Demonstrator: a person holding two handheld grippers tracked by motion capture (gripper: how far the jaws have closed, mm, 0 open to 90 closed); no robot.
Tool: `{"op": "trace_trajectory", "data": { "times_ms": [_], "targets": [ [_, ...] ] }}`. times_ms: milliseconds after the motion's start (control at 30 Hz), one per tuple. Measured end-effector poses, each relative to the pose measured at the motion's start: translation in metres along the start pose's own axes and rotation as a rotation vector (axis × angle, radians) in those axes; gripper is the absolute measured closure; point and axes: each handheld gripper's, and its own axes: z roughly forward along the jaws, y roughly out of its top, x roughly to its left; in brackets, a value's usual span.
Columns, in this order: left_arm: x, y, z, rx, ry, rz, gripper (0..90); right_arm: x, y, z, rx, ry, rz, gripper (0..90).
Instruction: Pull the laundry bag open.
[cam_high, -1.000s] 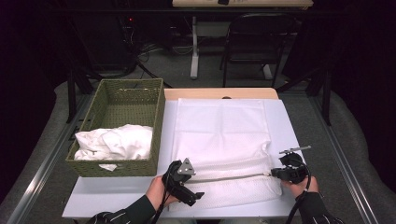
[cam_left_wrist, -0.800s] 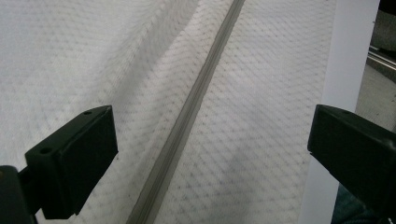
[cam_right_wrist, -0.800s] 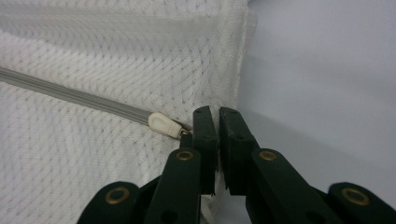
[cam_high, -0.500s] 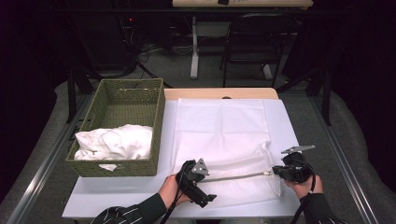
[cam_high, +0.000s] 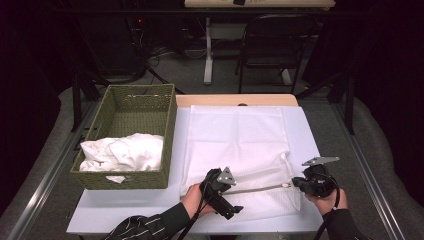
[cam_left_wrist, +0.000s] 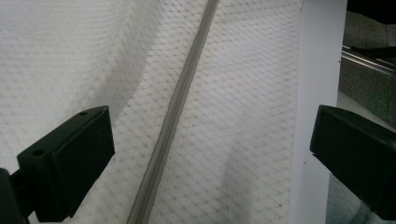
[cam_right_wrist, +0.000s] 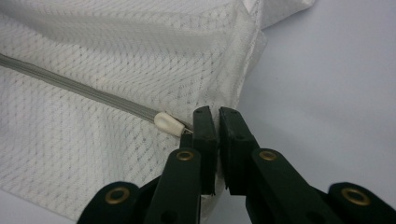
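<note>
Zipping the white mesh laundry bag (cam_high: 240, 150) at the near edge of the white table (cam_high: 310, 135).

My right gripper (cam_right_wrist: 217, 122) is clenched on the bag's corner, just beside the pale zip end stop (cam_right_wrist: 167, 123); my left gripper (cam_left_wrist: 205, 154) hangs released, jaws wide either side of the grey zip line (cam_left_wrist: 180, 105). To do this well, I judge the right must hold the corner taut while the left closes on the slider and pulls straight along the zip. I cannot make out the slider itself, nor whether the zip is shut. White cloth (cam_high: 122, 152) lies in the green woven basket (cam_high: 167, 120).
</note>
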Motion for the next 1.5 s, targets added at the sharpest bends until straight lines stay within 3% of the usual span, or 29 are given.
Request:
{"op": "trace_trajectory", "data": {
  "times_ms": [667,1000,1233,1267,1333,1500],
  "targets": [
    [-0.003,0.036,0.032,-0.032,-0.067,0.006,0.0,0.002,0.0,-0.003,-0.009,0.003,-0.023,85.7],
    [-0.008,0.058,0.049,-0.03,-0.092,0.035,0.9,0.003,0.0,-0.005,-0.02,0.009,-0.032,85.7],
    [-0.011,0.072,0.062,-0.024,-0.115,0.044,19.4,0.004,0.0,-0.007,-0.025,0.017,-0.04,85.7],
    [-0.012,0.073,0.063,-0.014,-0.099,0.049,22.1,0.003,0.0,-0.007,-0.028,0.019,-0.044,85.7],
    [-0.011,0.076,0.066,-0.019,-0.126,0.048,29.0,0.004,0.0,-0.008,-0.028,0.021,-0.039,85.7],
    [-0.012,0.081,0.073,-0.012,-0.128,0.052,40.6,0.003,0.0,-0.008,-0.033,0.023,-0.046,85.7]
  ]
}}
